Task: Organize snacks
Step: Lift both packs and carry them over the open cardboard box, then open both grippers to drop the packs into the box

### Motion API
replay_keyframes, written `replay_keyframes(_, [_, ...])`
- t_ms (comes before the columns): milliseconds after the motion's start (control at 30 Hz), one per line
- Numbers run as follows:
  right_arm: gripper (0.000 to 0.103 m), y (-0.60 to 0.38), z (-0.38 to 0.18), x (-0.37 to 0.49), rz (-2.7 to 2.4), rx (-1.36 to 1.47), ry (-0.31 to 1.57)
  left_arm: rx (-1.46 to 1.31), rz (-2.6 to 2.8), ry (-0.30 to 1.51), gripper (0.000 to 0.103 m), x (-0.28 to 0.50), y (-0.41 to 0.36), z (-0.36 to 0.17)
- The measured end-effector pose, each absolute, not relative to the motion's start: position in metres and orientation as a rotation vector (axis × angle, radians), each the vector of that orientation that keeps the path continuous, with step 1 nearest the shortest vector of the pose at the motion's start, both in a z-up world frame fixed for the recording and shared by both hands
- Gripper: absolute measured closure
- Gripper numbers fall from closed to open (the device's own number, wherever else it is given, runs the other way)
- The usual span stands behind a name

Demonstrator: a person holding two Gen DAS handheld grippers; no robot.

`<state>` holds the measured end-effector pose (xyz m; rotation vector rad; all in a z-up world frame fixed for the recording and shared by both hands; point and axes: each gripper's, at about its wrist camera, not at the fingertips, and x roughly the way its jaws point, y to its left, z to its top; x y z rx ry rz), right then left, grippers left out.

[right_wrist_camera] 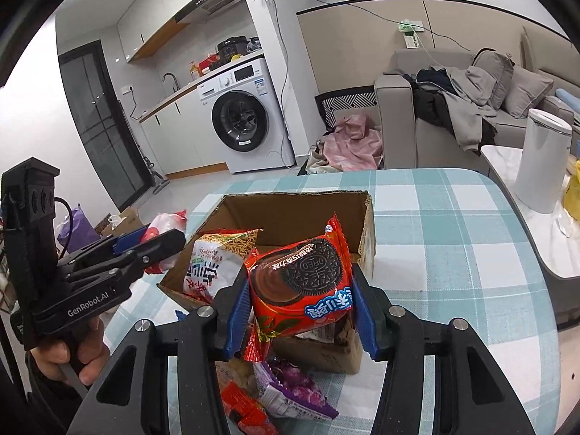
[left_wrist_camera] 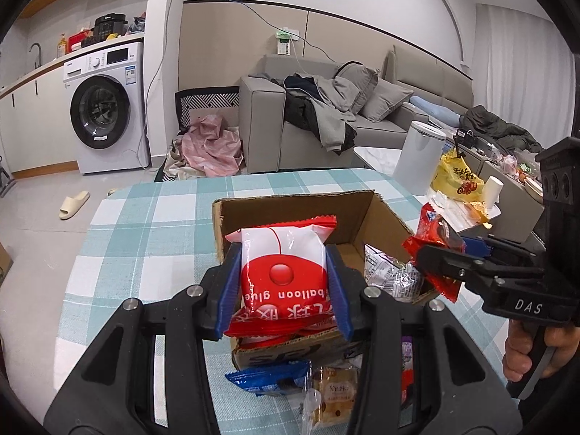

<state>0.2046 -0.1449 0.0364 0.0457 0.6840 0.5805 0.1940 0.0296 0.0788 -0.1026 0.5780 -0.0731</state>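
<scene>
My left gripper (left_wrist_camera: 284, 275) is shut on a red and white "balloon glue" snack packet (left_wrist_camera: 282, 253) and holds it over the near end of an open cardboard box (left_wrist_camera: 290, 210). My right gripper (right_wrist_camera: 299, 297) is shut on a red Oreo packet (right_wrist_camera: 304, 282) and holds it above the same box (right_wrist_camera: 290, 210). The right gripper also shows in the left wrist view (left_wrist_camera: 442, 257), at the box's right side. A white and red snack bag (right_wrist_camera: 214, 264) lies inside the box. Loose packets lie on the table in front of the box: a blue one (left_wrist_camera: 268, 380), a purple one (right_wrist_camera: 297, 395).
The box sits on a table with a teal checked cloth (left_wrist_camera: 152, 224). A white bin (left_wrist_camera: 420, 156), a yellow bag (left_wrist_camera: 456, 174) and a paper cup (left_wrist_camera: 493, 188) stand off the table's right side. A grey sofa (left_wrist_camera: 275, 119) and a washing machine (left_wrist_camera: 105, 108) are behind.
</scene>
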Motion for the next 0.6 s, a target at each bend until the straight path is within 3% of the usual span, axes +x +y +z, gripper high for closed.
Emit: replay_keyframes(600, [0.052,-0.128,0.028,0.236,0.573,0.049,0.716,-0.038,-0.087,0.598,0.062,0.240,0.007,0.058])
